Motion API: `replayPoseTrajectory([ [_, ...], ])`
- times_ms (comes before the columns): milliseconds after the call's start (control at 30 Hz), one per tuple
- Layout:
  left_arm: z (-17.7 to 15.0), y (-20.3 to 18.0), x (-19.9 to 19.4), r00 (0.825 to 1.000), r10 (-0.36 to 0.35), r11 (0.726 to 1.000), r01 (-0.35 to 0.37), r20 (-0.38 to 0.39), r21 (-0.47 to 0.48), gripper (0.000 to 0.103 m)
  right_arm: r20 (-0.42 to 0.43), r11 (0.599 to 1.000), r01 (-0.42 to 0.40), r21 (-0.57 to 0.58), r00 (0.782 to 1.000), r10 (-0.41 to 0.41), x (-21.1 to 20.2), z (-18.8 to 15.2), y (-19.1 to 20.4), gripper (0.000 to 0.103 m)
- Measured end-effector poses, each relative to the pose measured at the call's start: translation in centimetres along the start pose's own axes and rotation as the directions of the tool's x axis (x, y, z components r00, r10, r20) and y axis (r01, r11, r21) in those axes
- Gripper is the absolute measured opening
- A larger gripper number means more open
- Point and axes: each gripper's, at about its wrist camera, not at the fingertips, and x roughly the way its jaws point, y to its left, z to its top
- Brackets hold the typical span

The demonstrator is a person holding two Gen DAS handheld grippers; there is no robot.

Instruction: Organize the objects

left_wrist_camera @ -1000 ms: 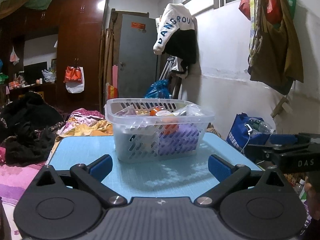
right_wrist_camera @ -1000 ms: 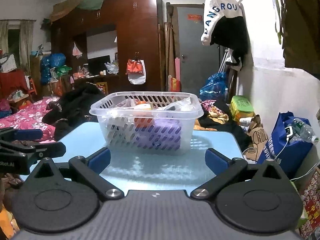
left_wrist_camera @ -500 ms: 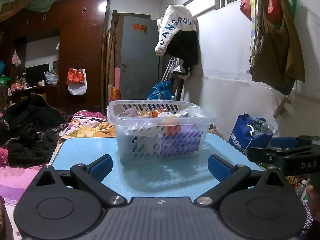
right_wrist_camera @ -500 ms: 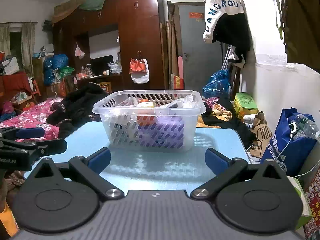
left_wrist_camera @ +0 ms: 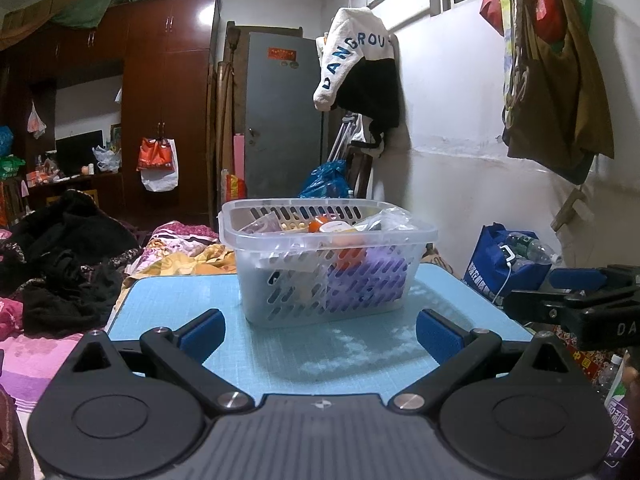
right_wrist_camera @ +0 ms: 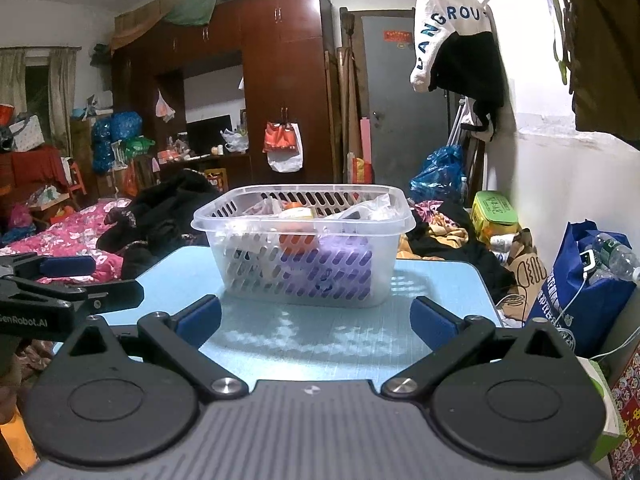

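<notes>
**Basket on the blue table, both grippers wide and empty**

Left wrist view: the left gripper (left_wrist_camera: 320,330) hovers over the near edge of the table (left_wrist_camera: 168,300), its blue pads spread wide with nothing between them. The clear slotted basket (left_wrist_camera: 326,270) stands upright ahead, towards the table's far side, its long axis running roughly left to right and one corner turned towards the camera. An orange item (left_wrist_camera: 350,254) and a purple item (left_wrist_camera: 368,276) show through its wall. The right gripper (left_wrist_camera: 576,292) appears side-on at the right edge.

Right wrist view: the right gripper (right_wrist_camera: 316,320) is likewise wide apart and holds nothing. The basket (right_wrist_camera: 304,258) sits centred ahead, long side facing the camera. The left gripper (right_wrist_camera: 60,276) juts in from the left.
</notes>
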Motion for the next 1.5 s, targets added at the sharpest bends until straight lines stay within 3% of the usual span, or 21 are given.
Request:
replayPoseTrajectory([
  [1500,-0.42,-0.36,0.28,1.000,-0.002,1.000,0.002,-0.017,0.008,0.102,-0.002,1.000,-0.002,0.007,1.000,0.002,0.03,-0.07,-0.16,0.103],
])
